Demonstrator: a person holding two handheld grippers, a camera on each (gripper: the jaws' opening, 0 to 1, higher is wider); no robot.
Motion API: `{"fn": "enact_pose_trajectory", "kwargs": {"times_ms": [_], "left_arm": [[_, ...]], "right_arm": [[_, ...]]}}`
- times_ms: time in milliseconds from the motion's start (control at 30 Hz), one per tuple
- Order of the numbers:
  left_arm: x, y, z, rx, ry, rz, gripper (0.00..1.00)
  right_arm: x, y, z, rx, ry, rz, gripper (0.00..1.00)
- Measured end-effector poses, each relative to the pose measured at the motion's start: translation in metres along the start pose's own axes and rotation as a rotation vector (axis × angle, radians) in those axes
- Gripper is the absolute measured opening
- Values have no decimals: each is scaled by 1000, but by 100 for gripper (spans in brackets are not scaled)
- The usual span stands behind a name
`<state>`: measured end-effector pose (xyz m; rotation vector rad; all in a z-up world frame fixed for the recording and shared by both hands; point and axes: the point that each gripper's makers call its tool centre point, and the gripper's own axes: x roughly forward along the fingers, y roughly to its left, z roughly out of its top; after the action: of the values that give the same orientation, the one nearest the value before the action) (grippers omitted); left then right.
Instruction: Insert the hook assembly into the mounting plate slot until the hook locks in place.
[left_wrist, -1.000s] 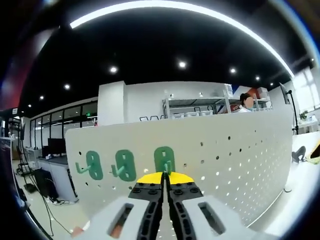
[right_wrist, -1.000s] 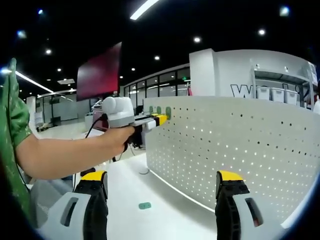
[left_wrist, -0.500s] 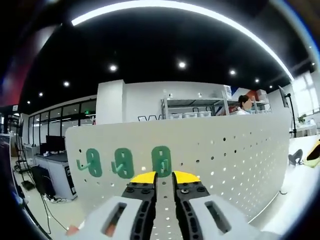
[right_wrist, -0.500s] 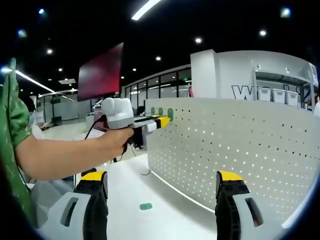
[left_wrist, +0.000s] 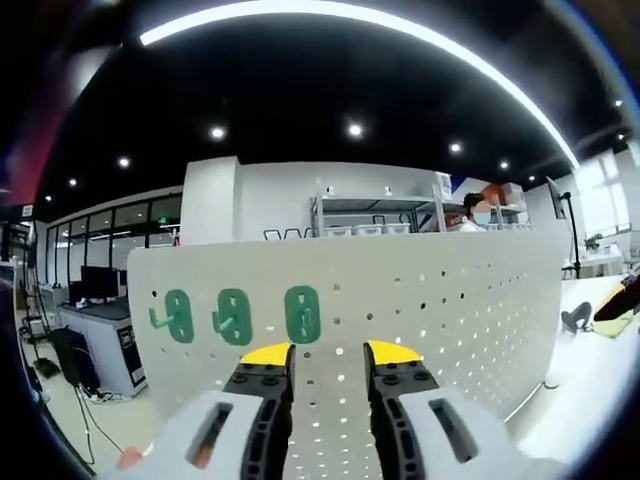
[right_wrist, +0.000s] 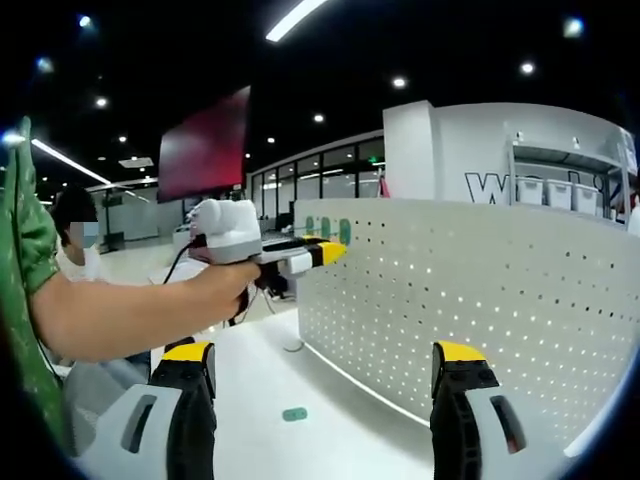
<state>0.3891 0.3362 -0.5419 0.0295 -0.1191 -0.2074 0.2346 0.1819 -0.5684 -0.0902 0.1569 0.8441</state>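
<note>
My left gripper (left_wrist: 328, 352) points straight at the white perforated pegboard panel (left_wrist: 450, 300), its yellow-tipped jaws spread apart with nothing between them. Just above and a little to the left of the jaw tips sits the nearest green oval hook assembly (left_wrist: 302, 314), seated flat on the panel and apart from my jaws. Two more green oval hooks (left_wrist: 232, 316) sit in a row further left, each with a small prong sticking out; the far one (left_wrist: 176, 315) is close to the panel's edge.

My right gripper (right_wrist: 325, 360) is held back, well apart from the panel (right_wrist: 480, 300), its two jaws wide open and empty. From there I see my left gripper (right_wrist: 300, 252) from the side, gripped in my hand (right_wrist: 222, 288), with its yellow tip close to the green hooks (right_wrist: 342, 230) at the panel's top corner. A small green piece (right_wrist: 293, 413) lies on the white tabletop (right_wrist: 260, 380) below, between my right jaws.

Nothing stands between either gripper and the hooks.
</note>
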Motion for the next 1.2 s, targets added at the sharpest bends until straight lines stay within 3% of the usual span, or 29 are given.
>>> {"fn": "enact_pose_trajectory", "kwargs": {"times_ms": [67, 333, 467, 600, 933, 1200], "left_arm": [[-2, -2, -3, -24, 16, -10, 40], [-20, -15, -3, -16, 25, -64, 47], [-29, -22, -11, -47, 75, -95, 58], [-40, -26, -12, -30, 74, -115, 59], [-65, -36, -22, -51, 127, -156, 75], [-85, -40, -24, -40, 134, -175, 76]], "right_arm": [[0, 1, 1, -1, -2, 2, 91], [-1, 4, 3, -5, -6, 7, 91], [-1, 7, 4, -6, -9, 10, 91], [-1, 9, 4, -4, -11, 15, 91], [-4, 13, 4, 2, -15, 20, 91], [-7, 16, 5, -1, -17, 21, 91]]}}
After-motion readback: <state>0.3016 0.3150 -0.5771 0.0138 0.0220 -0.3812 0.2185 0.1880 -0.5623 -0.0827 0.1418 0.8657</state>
